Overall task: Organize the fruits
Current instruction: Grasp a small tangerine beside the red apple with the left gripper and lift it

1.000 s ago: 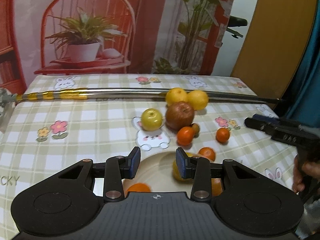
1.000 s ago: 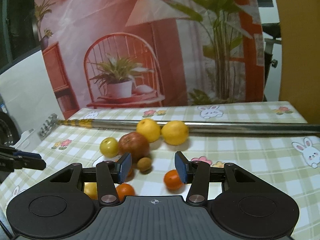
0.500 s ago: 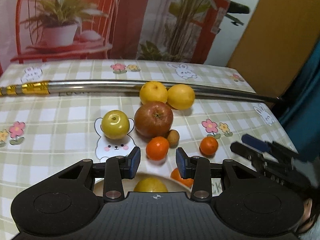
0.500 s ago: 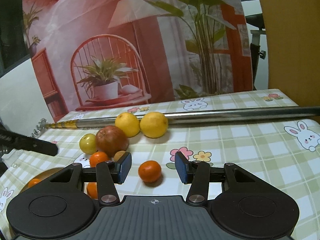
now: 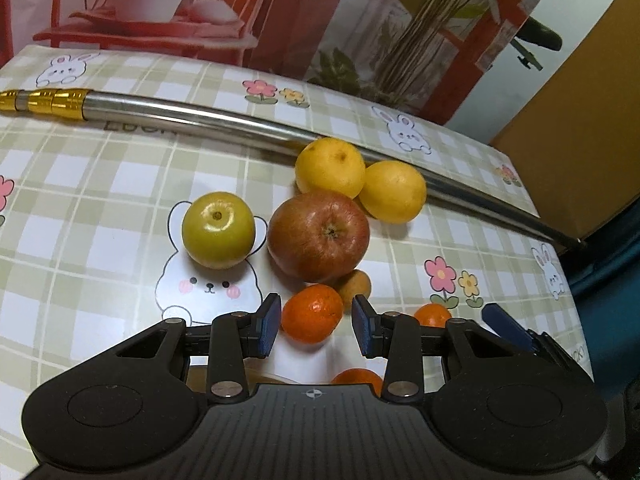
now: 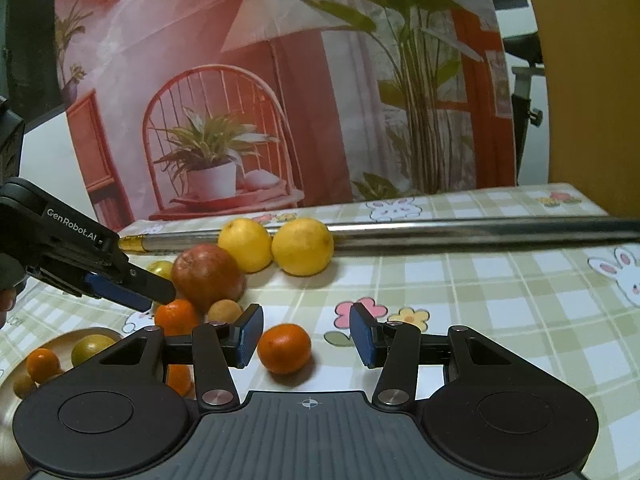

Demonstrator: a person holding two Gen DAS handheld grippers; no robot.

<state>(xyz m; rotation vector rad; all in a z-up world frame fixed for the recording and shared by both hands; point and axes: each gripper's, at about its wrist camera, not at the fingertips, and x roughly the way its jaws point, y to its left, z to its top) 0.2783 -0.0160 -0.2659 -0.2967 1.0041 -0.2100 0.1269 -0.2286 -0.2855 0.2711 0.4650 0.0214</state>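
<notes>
My left gripper [image 5: 314, 330] is open, its blue pads on either side of a small tangerine [image 5: 312, 314] that lies on the checked tablecloth. Behind it sit a small brown fruit [image 5: 356, 285], a red apple [image 5: 318, 236], a green apple [image 5: 218, 230] and two yellow citrus fruits [image 5: 330, 168]. My right gripper [image 6: 306, 338] is open around a second tangerine [image 6: 284, 348], which lies nearer its left pad. A gold plate [image 6: 10, 396] at the left holds several small fruits. The left gripper's finger [image 6: 120, 286] shows in the right wrist view above the first tangerine [image 6: 176, 316].
A long steel pole [image 5: 192, 118] with a gold end lies across the table behind the fruit. The right gripper's blue-tipped finger [image 5: 508, 330] shows at the right of the left wrist view. A printed backdrop hangs behind the table.
My left gripper has moved forward off the plate and down to the tangerine, which is now between its pads. My right gripper has moved closer to the second tangerine.
</notes>
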